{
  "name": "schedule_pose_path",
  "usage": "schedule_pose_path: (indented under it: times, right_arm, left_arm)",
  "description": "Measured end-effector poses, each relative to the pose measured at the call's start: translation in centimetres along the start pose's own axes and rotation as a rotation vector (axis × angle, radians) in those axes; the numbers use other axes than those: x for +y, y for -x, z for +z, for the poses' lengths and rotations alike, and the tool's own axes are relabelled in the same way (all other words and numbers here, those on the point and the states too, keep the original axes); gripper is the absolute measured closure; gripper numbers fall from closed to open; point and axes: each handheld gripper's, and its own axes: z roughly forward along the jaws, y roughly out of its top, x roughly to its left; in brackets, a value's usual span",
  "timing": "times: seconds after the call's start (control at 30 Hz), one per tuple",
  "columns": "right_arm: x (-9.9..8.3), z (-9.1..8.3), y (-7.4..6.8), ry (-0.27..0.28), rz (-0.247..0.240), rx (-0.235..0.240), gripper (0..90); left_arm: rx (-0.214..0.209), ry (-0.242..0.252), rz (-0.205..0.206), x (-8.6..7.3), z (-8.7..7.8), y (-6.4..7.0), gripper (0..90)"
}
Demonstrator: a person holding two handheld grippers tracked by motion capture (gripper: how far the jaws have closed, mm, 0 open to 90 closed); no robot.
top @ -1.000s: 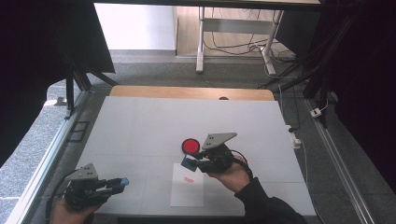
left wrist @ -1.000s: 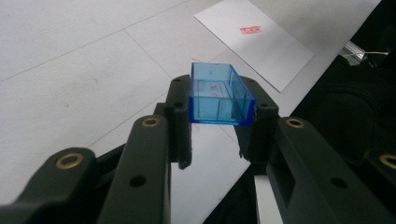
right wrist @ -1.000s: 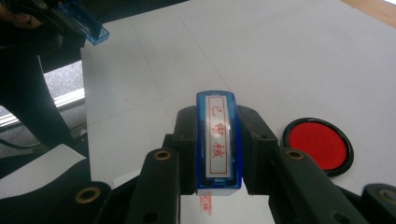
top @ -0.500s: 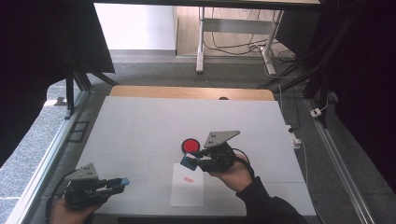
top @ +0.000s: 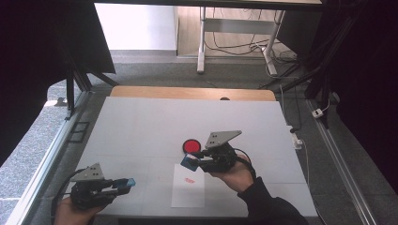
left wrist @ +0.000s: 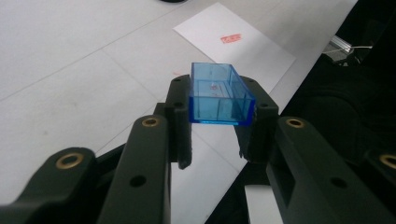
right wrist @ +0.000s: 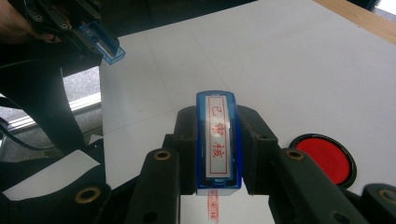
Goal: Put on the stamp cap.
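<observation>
Blocking most of the red print (right wrist: 211, 205): stamp (right wrist: 218, 140) between jaws.

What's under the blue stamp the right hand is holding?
Below the stamp held by the right gripper lies white paper with a red print. The stamp and the fingers cover the print's upper end.

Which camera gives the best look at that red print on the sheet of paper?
The left gripper view: the red print lies unobstructed on the white paper, past the blue cap held in the jaws. The high view shows it as a small smudge. The right gripper view shows just its end, below the stamp.
</observation>
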Motion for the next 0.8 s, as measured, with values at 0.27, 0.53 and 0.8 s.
schedule_pose_path:
  times: [0.27,0.53,0.8]
  right_arm:
    - [0.2,-0.4,0.1,0.012,-0.001,-0.001,71.1]
    - [0.4,-0.8,0.2,0.023,-0.004,0.006,71.1]
    - [0.9,-1.5,0.2,0.04,-0.015,0.012,71.1]
  left_arm:
    - [-0.032,-0.004,0.069,1.3,1.2,0.4,68.3]
    - [-0.078,0.001,0.11,2.4,2.4,0.4,68.3]
    - [-0.14,-0.018,0.139,3.8,4.1,0.3,68.3]
